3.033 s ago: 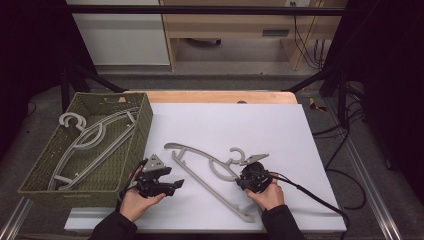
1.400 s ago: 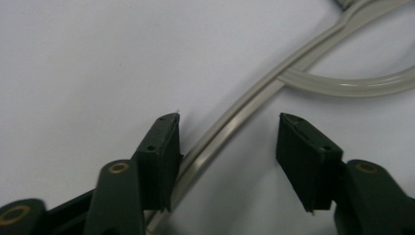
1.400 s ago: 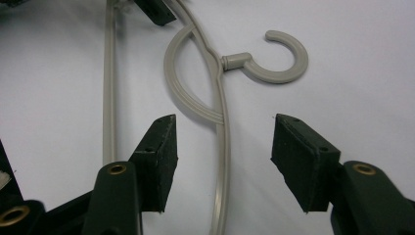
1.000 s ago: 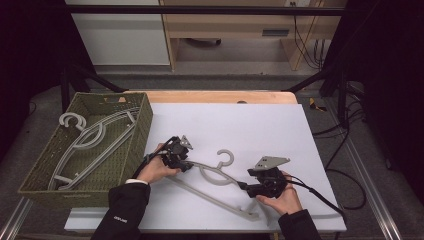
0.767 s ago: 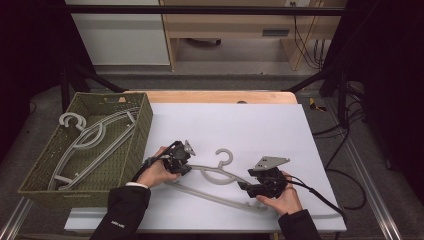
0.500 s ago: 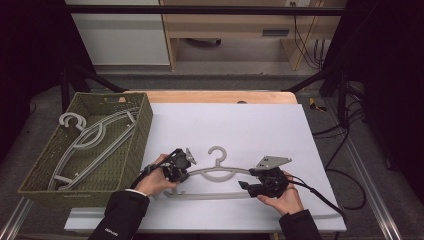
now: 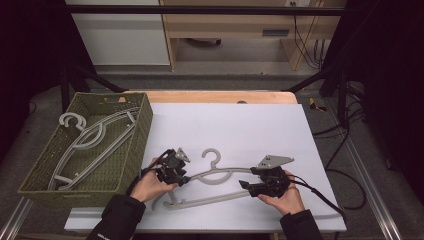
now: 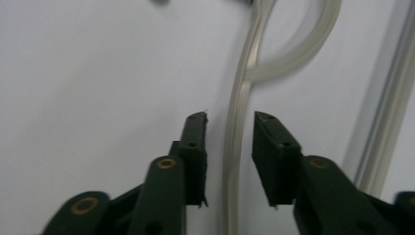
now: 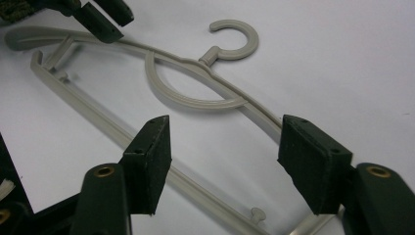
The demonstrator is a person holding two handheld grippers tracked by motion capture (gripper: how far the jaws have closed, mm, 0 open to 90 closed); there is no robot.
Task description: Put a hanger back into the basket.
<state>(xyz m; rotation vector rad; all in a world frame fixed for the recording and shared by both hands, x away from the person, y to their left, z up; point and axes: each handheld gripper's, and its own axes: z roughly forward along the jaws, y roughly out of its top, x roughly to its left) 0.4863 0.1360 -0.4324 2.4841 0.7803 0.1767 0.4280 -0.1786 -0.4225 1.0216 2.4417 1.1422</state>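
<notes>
The hanger [image 7: 220, 176] lies flat on the white table [image 7: 235, 125], hook pointing away from the person, between the two grippers; the left gripper [image 7: 184, 179] sits at its left shoulder, the right gripper [image 7: 246, 187] at its right end.

In the left gripper view the jaws straddle the hanger's upper arm [image 8: 237, 127]; the pale bar runs straight up between the pads with a sliver of gap on each side, so the pads do not press on it; these jaws have just been opening, the arm between them. Ahead of the jaws the hanger's inner curve branches off to the right; farther right runs the bottom bar [image 8: 391, 112].

In the right gripper view the jaws stand wide apart; they have just been opening too; the bottom bar [image 9: 98, 125] passes between them low down, the upper arm slants toward the right pad, and whether it touches that pad I cannot tell; nothing is clamped. Ahead of these jaws lies the hook [image 9: 237, 39]; at the far upper left the other gripper's tips meet the hanger's shoulder.

Left of the left gripper stands a green basket [image 7: 137, 145] holding more hangers [image 7: 90, 142].
</notes>
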